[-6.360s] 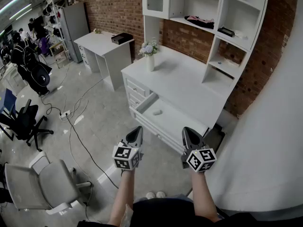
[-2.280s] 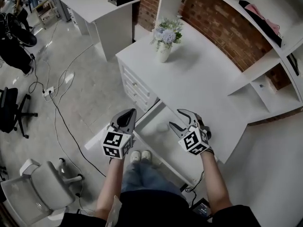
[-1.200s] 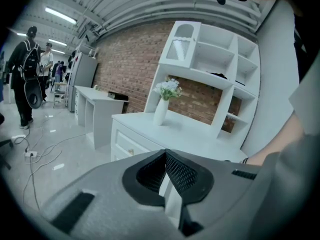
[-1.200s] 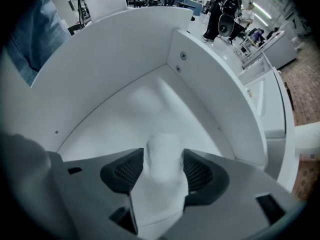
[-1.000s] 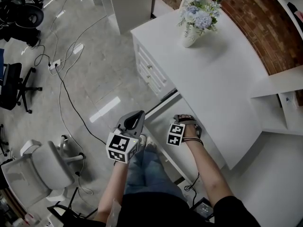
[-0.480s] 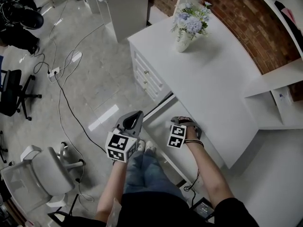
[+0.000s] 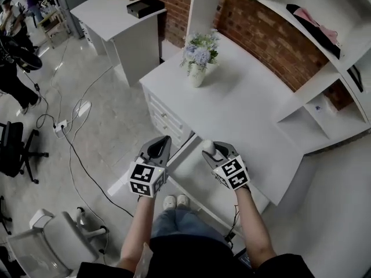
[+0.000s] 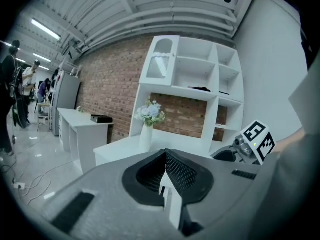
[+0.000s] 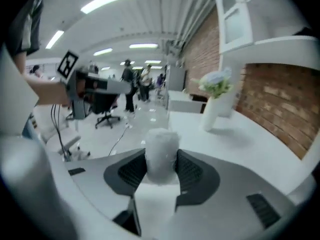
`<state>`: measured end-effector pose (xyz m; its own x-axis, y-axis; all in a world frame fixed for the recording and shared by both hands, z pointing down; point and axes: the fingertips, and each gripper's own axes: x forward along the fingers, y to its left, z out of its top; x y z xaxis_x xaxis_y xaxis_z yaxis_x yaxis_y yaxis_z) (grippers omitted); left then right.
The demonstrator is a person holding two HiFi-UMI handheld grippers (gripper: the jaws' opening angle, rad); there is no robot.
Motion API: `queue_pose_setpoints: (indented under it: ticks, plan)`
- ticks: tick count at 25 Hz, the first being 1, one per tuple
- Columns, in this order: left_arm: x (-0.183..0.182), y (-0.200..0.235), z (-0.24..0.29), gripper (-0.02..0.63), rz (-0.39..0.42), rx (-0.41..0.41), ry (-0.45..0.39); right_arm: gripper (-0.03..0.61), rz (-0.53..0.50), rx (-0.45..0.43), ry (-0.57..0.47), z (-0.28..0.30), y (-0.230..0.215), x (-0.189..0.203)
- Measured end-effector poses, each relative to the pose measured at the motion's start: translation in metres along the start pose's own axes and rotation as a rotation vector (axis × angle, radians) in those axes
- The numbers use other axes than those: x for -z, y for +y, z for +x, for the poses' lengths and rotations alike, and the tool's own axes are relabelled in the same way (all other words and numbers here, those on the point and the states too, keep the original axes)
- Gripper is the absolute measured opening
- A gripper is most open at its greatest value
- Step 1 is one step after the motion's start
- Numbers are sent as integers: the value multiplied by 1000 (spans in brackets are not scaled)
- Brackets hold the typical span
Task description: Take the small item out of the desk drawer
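A small white rounded item (image 9: 161,145) sits pinched between the pads of my right gripper (image 9: 161,160). In the head view, that gripper (image 7: 211,150) holds the item (image 7: 207,146) just above the open desk drawer (image 7: 194,177), near the white desk's front edge (image 7: 243,172). My left gripper (image 7: 160,147) hovers to the left of the drawer, over the floor. Its jaws are together with nothing between them, as the left gripper view (image 8: 165,157) shows.
A vase of flowers (image 7: 197,68) stands on the desk top, with a white shelf unit (image 7: 301,57) behind it. A second desk (image 7: 116,22) carries a black box (image 7: 144,6). Office chairs (image 7: 17,155) and cables (image 7: 69,138) lie on the floor at left.
My right gripper was down inside the drawer; it has come up and now holds the small white item. The left gripper stays beside the drawer. The head view has swung toward the desk.
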<state>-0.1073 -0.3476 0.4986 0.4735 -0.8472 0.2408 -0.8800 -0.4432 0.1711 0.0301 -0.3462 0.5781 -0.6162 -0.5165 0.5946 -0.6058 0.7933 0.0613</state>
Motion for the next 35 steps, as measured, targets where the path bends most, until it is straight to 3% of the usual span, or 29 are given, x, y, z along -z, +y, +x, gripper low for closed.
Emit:
queue_pose_setpoints:
  ticks: [6, 9, 12, 16, 20, 35]
  plan:
    - [-44, -18, 15, 9, 61, 47, -76, 169, 285, 211, -411, -89, -52, -60]
    - [-64, -26, 23, 9, 88, 69, -113, 169, 400, 325, -573, -133, -74, -67]
    - [-75, -34, 27, 9, 94, 84, -132, 169, 488, 441, -664, -168, -90, -57]
    - [-77, -47, 30, 9, 111, 119, -133, 169, 512, 547, -666, -191, -96, -39]
    - [-78, -56, 30, 9, 121, 136, -138, 169, 507, 596, -652, -199, -94, -29]
    - [-75, -62, 24, 9, 129, 142, -132, 164, 457, 623, -592, -197, -85, -24]
